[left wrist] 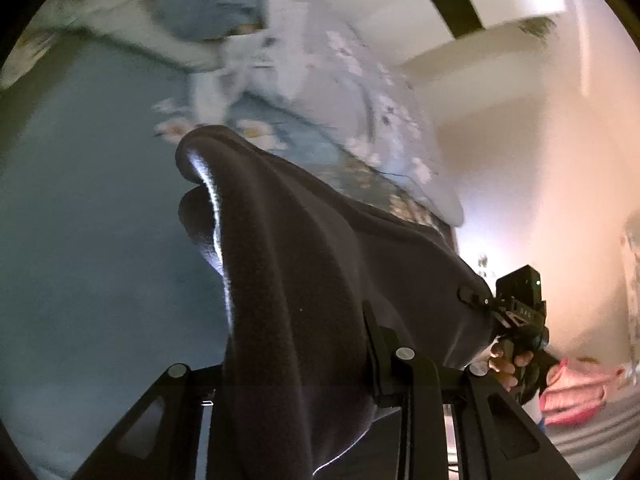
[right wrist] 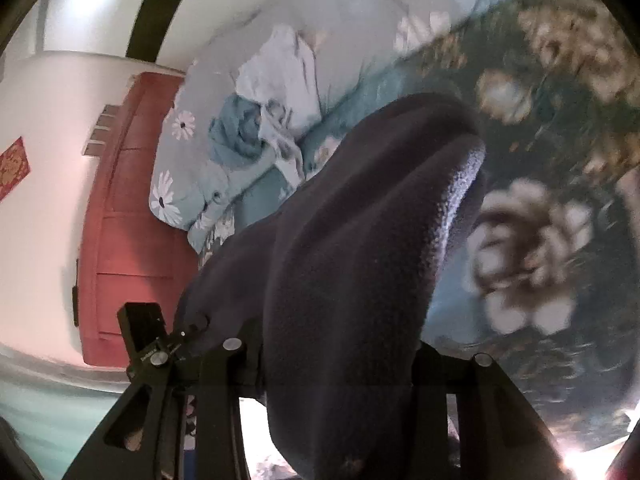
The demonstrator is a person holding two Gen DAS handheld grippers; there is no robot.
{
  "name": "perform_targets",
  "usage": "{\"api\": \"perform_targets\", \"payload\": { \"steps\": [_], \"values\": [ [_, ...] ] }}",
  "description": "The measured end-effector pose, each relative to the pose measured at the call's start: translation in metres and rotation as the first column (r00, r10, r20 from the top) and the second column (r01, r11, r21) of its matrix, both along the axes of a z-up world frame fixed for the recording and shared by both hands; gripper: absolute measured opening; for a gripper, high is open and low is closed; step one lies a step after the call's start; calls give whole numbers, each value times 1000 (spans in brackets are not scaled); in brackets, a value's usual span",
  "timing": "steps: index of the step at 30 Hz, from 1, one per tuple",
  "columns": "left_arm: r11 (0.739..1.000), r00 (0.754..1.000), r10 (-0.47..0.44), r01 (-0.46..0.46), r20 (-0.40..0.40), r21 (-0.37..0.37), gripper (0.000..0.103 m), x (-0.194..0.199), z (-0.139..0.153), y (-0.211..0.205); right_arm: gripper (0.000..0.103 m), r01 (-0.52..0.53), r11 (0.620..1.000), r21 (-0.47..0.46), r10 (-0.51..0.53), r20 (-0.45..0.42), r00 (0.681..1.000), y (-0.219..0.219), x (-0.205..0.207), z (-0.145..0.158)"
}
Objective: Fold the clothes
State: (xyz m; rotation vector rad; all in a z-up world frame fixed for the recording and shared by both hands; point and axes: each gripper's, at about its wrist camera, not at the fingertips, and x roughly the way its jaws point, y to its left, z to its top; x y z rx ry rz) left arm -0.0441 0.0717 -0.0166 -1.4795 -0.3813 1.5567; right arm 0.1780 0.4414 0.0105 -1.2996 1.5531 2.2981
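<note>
- Dark charcoal fleece garment [left wrist: 304,264], thick and soft, hangs from both tools above the bed. One gathered edge is bunched in the left tool [left wrist: 304,384] and another in the right tool [right wrist: 332,364]. From each tool the cloth bulges forward and droops away beyond the fingertips.
- Left tool: its fingers are narrowed onto a thick roll of the fleece, which fills the gap between them. The pads are buried under cloth, so how deep the bite goes cannot be told.
- Right tool: likewise partly closed on a fat fold of the same garment. In the left wrist view it shows off to the right side, with a hand [left wrist: 510,364] around its grip.
- Slip risk: fleece this bulky compresses, and if either tool grips only an outer layer, the garment's weight could pull the fold free and drop one side.
- Uneven hang: the bunches look gathered rather than pinched at clean corners, so the cloth could fall twisted and any fold made from here would come out crooked.
- Snag risk: ahead of both tools lie a pale blue daisy-print quilt [right wrist: 360,40] and a teal crumpled cloth [right wrist: 236,136]. The hanging tail could drag into them when lowered.
- Below the right tool the dark green floral bedspread [right wrist: 540,208] is blurred. Its landing area is hard to judge, and the garment could settle on a ridge.
</note>
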Motion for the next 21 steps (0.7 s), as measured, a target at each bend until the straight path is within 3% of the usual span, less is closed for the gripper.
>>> {"api": "perform_targets", "payload": {
  "steps": [6, 12, 16, 21],
  "values": [
    [991, 994, -105, 108, -39, 80, 31, 27, 42, 86, 40, 38, 995, 92, -37, -6, 999, 53, 55, 62],
    [955, 967, -244, 252, -68, 153, 31, 76, 75, 191, 40, 109, 978, 180, -115, 22, 993, 117, 135, 118],
    [922, 939, -332, 343, -89, 182, 31, 116, 86, 260, 40, 147, 961, 233, -165, 61, 984, 156, 190, 142],
    [881, 901, -424, 434, -91, 188, 31, 164, 81, 327, 40, 208, 940, 269, -249, 129, 960, 201, 248, 148]
  ]
}}
